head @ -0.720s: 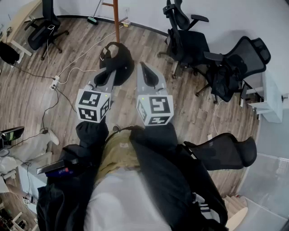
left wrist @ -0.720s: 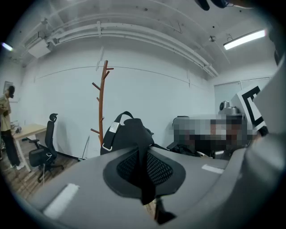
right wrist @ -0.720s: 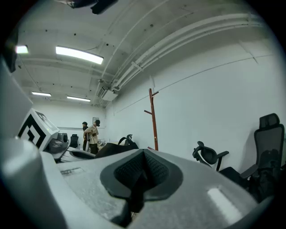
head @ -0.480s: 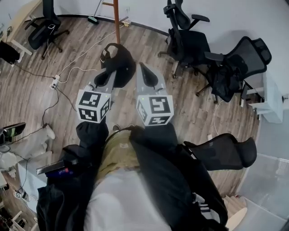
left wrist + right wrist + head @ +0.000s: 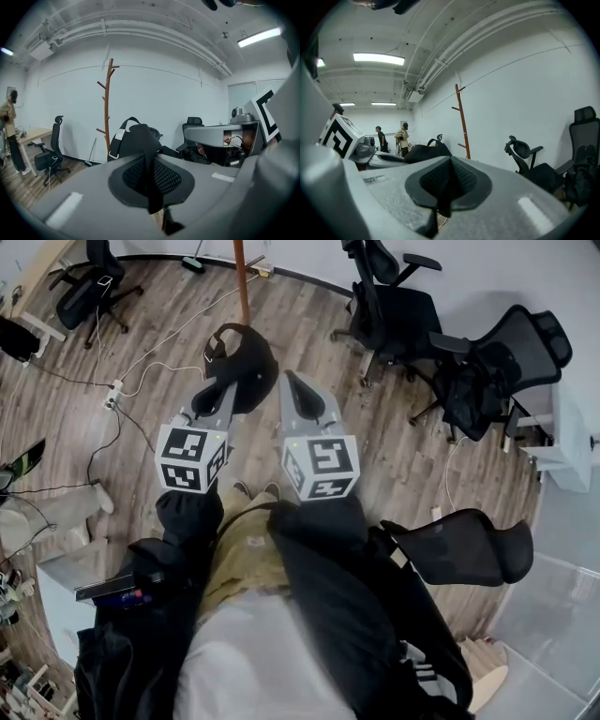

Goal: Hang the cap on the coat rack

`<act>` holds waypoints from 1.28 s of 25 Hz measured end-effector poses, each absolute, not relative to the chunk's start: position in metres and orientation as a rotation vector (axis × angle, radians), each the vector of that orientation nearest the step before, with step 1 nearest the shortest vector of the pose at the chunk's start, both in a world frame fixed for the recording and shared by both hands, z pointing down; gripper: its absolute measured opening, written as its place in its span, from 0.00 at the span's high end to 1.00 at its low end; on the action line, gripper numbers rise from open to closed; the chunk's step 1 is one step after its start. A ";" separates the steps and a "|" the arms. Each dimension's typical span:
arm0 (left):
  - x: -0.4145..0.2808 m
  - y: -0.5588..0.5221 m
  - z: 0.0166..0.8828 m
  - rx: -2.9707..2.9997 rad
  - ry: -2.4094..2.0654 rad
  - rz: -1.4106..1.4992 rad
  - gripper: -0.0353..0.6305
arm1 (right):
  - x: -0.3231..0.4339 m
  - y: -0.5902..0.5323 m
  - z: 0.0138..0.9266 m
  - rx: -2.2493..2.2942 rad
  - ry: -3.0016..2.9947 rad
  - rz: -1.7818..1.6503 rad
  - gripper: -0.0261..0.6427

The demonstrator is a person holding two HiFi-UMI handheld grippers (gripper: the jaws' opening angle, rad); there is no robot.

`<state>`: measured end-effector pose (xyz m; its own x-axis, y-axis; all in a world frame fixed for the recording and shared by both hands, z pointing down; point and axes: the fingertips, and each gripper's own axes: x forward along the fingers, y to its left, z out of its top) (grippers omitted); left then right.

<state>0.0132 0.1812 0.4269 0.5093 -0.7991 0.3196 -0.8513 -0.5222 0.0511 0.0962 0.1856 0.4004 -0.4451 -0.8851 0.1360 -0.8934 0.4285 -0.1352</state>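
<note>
A black cap (image 5: 246, 357) with a strap and buckle hangs from my left gripper (image 5: 217, 382), which is shut on its fabric. In the left gripper view the cap (image 5: 136, 140) rises just beyond the closed pads (image 5: 151, 178). The wooden coat rack (image 5: 241, 277) stands straight ahead by the white wall. Its pole and pegs (image 5: 107, 108) show behind the cap, still some way off. My right gripper (image 5: 292, 388) is beside the left one, shut with nothing in it. From the right gripper view the cap (image 5: 424, 152) lies to the left and the rack (image 5: 462, 119) ahead.
Black office chairs (image 5: 394, 320) stand at the right, and another chair (image 5: 89, 282) at the far left. Cables and a power strip (image 5: 114, 395) lie on the wood floor. A broom (image 5: 192, 261) leans near the rack. Two people (image 5: 402, 138) stand far off.
Both grippers and the cap have edged slightly forward toward the rack pole. The left gripper's hold on the cap is unchanged.
</note>
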 end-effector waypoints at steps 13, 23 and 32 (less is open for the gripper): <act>-0.002 0.133 0.442 2.514 -1.398 0.364 0.94 | 0.086 0.149 0.420 1.614 -2.555 0.331 0.96; -0.037 0.030 0.431 2.536 -1.383 0.364 0.94 | 0.062 0.050 0.401 1.675 -2.539 0.287 0.96; -0.093 -0.038 0.433 2.511 -1.372 0.368 0.94 | 0.005 -0.022 0.399 1.644 -2.523 0.289 0.96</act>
